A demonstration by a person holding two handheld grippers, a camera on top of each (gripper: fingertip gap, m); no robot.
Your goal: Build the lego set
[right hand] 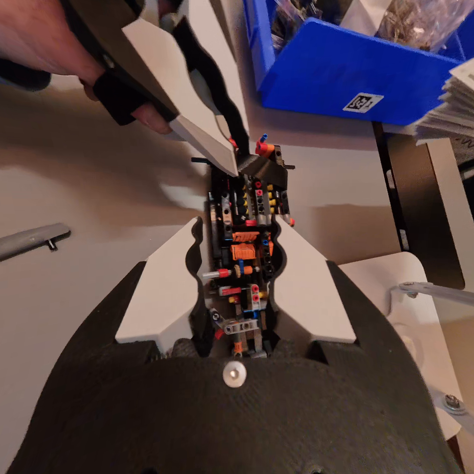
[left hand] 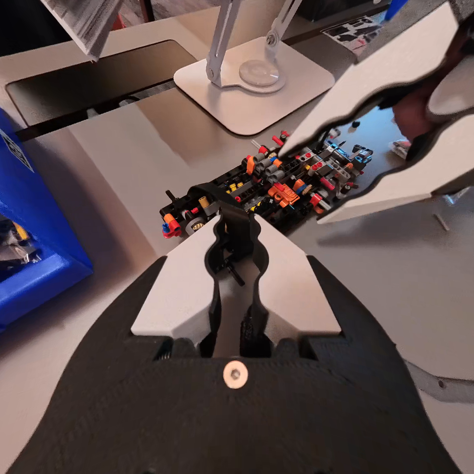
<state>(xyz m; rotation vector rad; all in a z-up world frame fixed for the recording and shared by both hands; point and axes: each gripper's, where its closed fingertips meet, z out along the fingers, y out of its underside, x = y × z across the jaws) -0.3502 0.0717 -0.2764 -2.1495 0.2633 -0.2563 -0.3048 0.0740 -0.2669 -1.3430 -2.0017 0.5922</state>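
**Both grippers on the chassis**

The left gripper [left hand: 237, 218] is clenched on a black curved panel [left hand: 225, 202] at the near end of the lego chassis [left hand: 277, 184] — the panel arches up over that end, and the white fingers [left hand: 189, 277] pinch its lower edge. The chassis, a long build of black beams dotted with orange, red and yellow parts, lies flat on the pale table [left hand: 384, 295], just in front of a white stand base [left hand: 254, 102].

From the right, the right gripper [right hand: 237, 220] straddles the chassis lengthwise, fingers [right hand: 307, 282] spread wide on either side of it — released, gripping nothing I can see. A hand [right hand: 46, 43] holds the left gripper's handle. A blue bin [right hand: 346, 77] with bagged parts sits at the table's far left, and a loose grey piece [right hand: 33, 239] lies well apart from the build.
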